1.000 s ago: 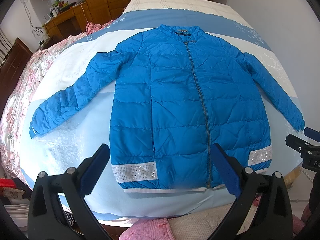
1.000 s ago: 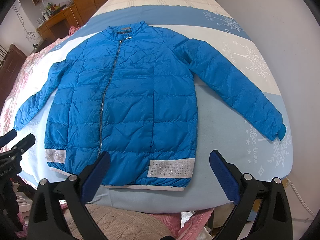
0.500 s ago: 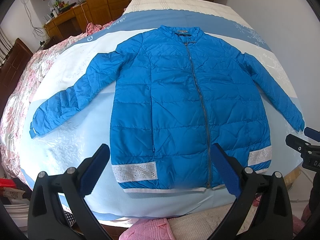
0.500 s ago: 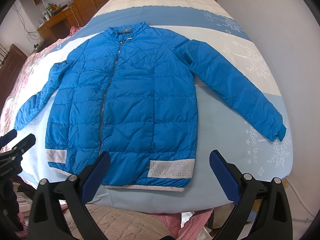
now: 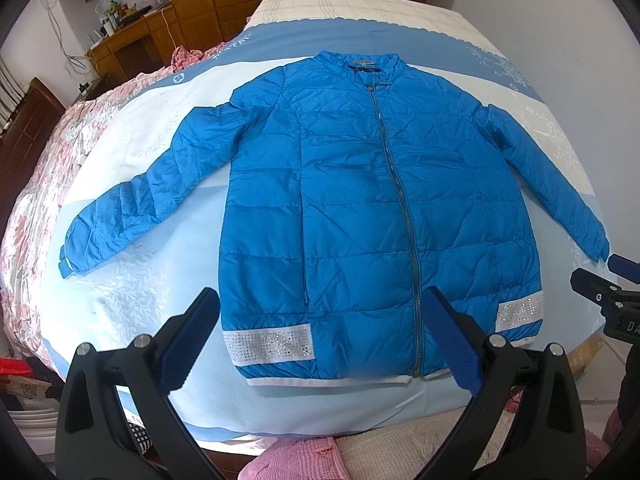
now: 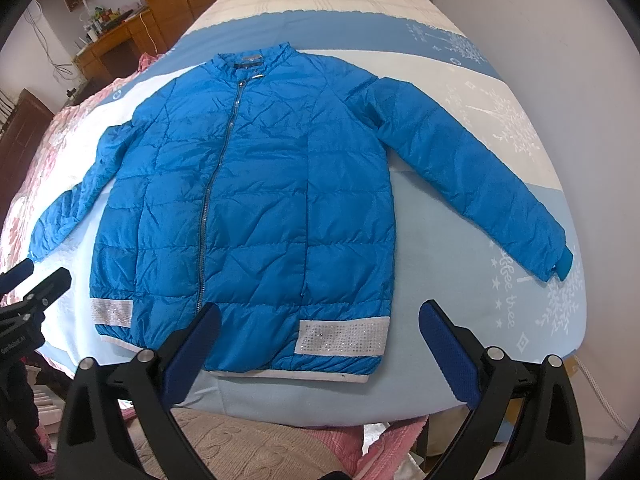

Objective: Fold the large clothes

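Jacket (image 5: pixel 360 208) lies flat, zipped, on bed (image 5: pixel 132 292) ahead of both tongs; we see nothing changed from a second ago, so folding hasn't begun. Left gripper (image 5: pixel 324 336) spread, empty; right gripper (image 6: pixel 320 340) spread, empty. Count: one jacket, two sleeves out, two grippers.

bed (image 5: pixel 360 32) fills centre of frame, covered in a blue and white banded sheet with snowflake print. pink floral quilt (image 5: pixel 44 168) along its left edge. plain white wall (image 5: pixel 560 40) at right. wooden cabinets (image 5: pixel 208 4) and a cluttered wooden desk (image 5: pixel 128 40) at upper left. even daylight.
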`<state>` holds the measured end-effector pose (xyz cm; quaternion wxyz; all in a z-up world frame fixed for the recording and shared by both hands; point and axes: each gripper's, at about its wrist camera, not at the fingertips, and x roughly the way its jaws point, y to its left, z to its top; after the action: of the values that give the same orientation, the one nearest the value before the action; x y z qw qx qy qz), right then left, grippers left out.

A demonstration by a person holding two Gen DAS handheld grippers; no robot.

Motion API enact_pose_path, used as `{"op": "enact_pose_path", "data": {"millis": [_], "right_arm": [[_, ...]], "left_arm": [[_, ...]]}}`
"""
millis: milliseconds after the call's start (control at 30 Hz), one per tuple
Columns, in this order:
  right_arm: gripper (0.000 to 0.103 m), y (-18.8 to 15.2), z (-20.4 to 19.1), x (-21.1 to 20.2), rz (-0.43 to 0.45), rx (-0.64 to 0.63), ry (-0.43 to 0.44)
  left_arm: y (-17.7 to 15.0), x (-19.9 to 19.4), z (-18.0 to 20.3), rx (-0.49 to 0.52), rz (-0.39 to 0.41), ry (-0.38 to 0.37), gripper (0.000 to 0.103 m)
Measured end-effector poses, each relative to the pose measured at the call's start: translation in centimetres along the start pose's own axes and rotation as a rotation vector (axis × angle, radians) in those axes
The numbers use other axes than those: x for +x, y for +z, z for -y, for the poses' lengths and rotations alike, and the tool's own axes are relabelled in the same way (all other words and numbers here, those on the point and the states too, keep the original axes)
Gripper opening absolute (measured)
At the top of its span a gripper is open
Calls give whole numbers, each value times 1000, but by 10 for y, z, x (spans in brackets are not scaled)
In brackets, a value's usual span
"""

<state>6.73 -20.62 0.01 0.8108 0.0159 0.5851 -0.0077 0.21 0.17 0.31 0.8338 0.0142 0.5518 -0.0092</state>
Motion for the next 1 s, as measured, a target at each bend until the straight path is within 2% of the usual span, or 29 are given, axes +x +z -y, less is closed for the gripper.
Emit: {"op": "enact_pose_path", "data": {"millis": [1000], "right_arm": [[99,2,0,1,5,1,5]], "left_arm": [[4,-1,-3,5,2,6,99]]}}
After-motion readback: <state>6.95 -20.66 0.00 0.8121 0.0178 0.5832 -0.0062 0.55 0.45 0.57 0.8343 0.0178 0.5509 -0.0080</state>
